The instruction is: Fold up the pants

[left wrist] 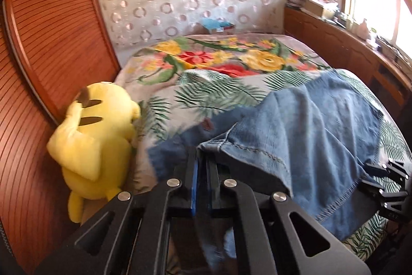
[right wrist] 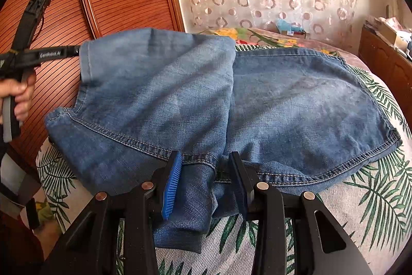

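Blue-padded fingers of my right gripper stand apart around a bunched denim fold, not clamped. My left gripper pinches the jeans by a hem, lifting that leg over the rest, spread on the palm-print bedspread for folding.

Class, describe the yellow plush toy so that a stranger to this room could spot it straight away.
Start at the bed with its palm-leaf cover. At its left edge, against the slatted wooden panel, lies the plush toy. It alone is plain bright yellow, with dark brown stripes.
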Available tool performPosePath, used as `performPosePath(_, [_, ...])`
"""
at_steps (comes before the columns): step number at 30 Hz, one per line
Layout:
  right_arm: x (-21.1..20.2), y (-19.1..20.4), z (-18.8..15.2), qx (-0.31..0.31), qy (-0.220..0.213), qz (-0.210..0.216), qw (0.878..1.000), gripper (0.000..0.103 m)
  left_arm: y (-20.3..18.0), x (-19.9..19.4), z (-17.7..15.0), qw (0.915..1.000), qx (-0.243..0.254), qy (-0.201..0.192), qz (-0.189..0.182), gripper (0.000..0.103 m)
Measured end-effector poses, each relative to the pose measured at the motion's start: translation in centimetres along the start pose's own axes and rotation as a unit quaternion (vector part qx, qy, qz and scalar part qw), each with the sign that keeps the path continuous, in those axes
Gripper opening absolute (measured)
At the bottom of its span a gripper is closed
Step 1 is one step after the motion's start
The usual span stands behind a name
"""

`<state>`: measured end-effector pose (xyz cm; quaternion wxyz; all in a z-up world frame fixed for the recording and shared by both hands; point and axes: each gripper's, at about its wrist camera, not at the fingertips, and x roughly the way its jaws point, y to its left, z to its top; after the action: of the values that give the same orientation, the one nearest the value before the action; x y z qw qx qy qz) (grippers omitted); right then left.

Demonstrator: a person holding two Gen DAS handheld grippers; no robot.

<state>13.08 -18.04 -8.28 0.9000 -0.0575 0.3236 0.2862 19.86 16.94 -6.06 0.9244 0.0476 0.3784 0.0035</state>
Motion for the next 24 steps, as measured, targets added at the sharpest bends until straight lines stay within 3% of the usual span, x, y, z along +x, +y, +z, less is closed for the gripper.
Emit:
performPosePath(6, [0.0,0.2,-0.1,-0.002,0.000,0.000,1.000,0.039,1.8,1.5,0.1,0.9997,-0.013,0.023,-0.002,0.006])
performPosePath(16, [-0.1,0.3,-0.1,-0.003,0.001,0.000,1.000,0.039,2.6,1.3,-3.1,0.9990,-0.026,0.035,0.006,0.033])
performPosePath(18, [-0.1,0.3,-0.1,-0.003,0.001,0.000,1.000,0.039,2.8,0.7,-3.9,0.9989,-0.033,0.032,-0.002,0.045])
performPosePath(24, [-0.1,0.3,-0.1,-0.003,0.001,0.000,1.000,0.039,1.1,-1.5,-6.7,0.9986,-0.042,0.016,-0.028,0.047])
